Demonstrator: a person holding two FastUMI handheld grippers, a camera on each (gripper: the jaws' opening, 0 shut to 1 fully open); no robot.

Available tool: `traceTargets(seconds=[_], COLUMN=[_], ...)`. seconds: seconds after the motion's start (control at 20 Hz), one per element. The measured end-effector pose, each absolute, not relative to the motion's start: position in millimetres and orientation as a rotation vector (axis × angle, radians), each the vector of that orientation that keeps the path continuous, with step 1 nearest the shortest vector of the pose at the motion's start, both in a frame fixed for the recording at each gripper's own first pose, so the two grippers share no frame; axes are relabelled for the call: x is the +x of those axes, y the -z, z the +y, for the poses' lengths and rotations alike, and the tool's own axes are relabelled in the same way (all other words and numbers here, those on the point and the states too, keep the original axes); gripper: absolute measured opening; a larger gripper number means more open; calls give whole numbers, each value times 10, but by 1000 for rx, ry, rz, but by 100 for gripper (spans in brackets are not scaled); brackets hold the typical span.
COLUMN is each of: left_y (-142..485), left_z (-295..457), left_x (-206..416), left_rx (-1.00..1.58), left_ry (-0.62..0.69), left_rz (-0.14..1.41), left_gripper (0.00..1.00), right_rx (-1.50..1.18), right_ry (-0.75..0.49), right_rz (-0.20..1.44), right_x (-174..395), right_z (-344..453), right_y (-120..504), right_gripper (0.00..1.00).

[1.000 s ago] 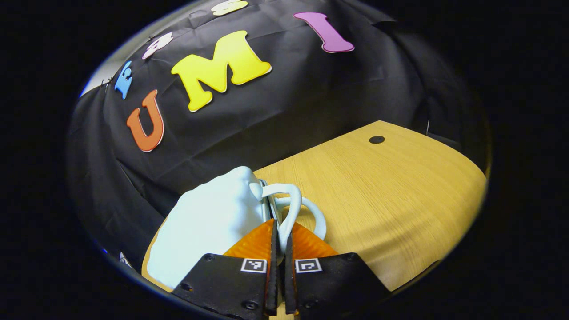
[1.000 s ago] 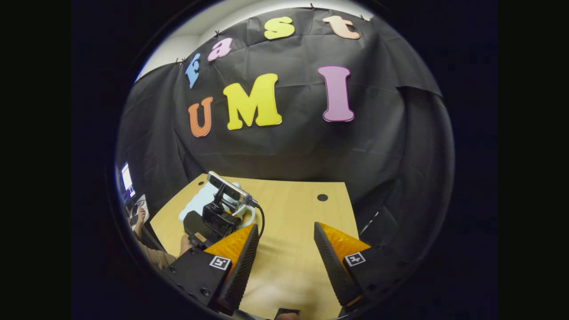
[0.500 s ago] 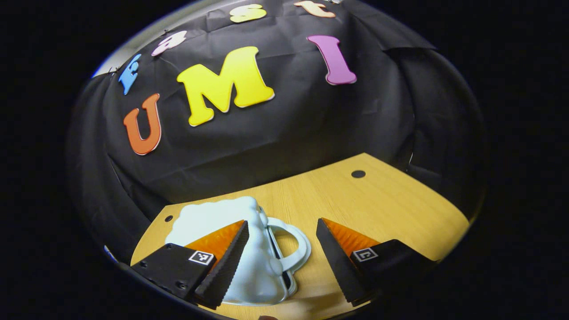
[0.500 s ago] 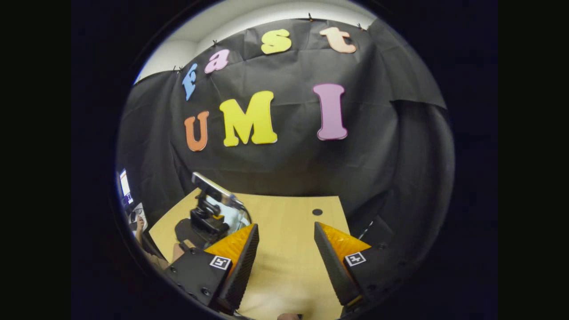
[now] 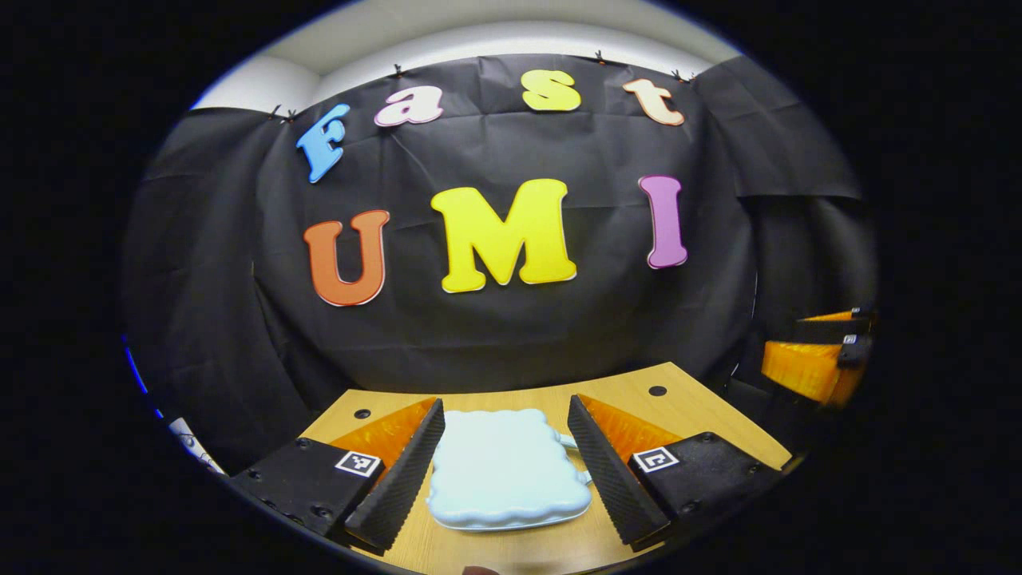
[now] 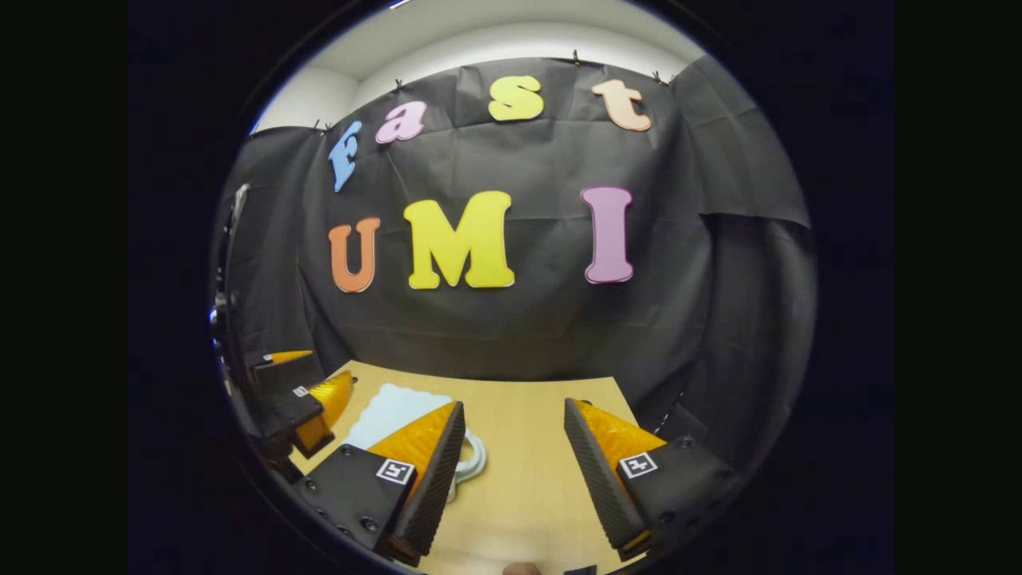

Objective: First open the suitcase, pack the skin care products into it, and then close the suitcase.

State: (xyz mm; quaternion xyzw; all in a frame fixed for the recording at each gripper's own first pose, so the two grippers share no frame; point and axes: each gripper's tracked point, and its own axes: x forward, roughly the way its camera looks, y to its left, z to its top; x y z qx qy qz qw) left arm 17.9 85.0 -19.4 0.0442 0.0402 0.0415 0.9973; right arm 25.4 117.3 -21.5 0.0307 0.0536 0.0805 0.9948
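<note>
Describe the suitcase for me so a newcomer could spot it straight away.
Start at the wooden table in front of the black cloth wall. The suitcase lies flat and closed on the table, seen between the left claw's open fingers. It is pale blue with a wavy, scalloped outline and a looped handle on one side.

Both tools idle, fingers parted.
Left tool [image 5: 505, 459] level, gripping nothing; right tool [image 6: 511, 455] likewise, at its 3 o'clock.
</note>
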Motion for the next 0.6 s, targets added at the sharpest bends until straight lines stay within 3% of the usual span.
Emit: traceTargets(seconds=[0.6], left_y=[-153], left_z=[1556], left_x=[-212], left_rx=[76], left_ry=[-90], left_rz=[-21], left_gripper=[99], right_rx=[17], right_ry=[-175], right_rz=[54], right_x=[-60], right_z=[2078], right_y=[70], right_gripper=[74])
